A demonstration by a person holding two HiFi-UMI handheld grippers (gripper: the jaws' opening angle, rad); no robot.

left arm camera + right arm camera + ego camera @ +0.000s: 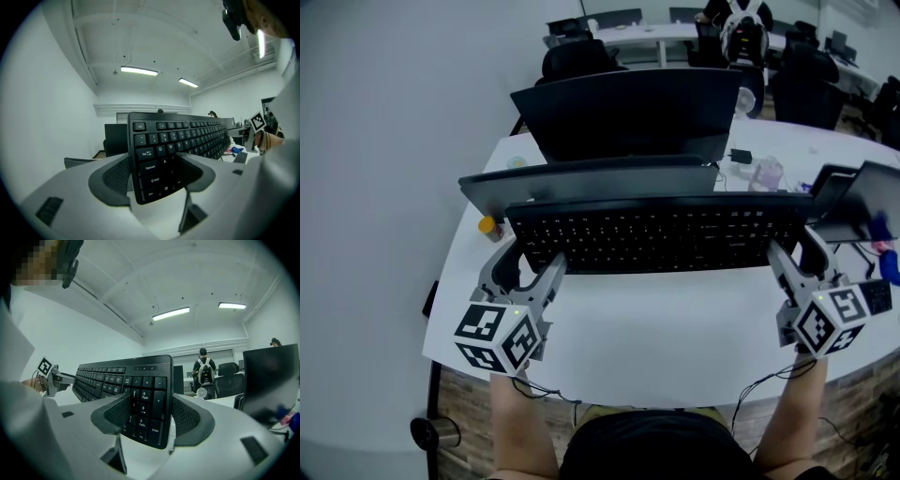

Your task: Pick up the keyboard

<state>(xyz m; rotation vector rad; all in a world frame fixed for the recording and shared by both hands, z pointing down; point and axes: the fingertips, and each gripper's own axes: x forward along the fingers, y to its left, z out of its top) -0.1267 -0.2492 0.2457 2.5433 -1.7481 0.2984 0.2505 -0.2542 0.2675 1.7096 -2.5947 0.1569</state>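
Two-handed hold on the keyboard (656,234), seen from the head view. It lies across the front of the person, just this side of the monitor (628,112), above the near half of the worktop (675,319). Its long axis runs left to right, from one hand-held gripper to the other.

The left hand-held gripper (530,267) takes the left end. In the left gripper view its jaws stand fairly wide, with the Esc-to-Ctrl column between them. One pad lies over the key face and the other at the outer edge.

The right hand-held gripper (797,253) takes the number-pad end in the same manner, jaws set on the keyboard.

Both point away from the person, side by side, so neither hand is nearer. The key face tilts toward the person. Whether the underside is clear of the worktop cannot be told.

Judged from this, any further lift calls for both ends rising together, so that the long axis stays level.
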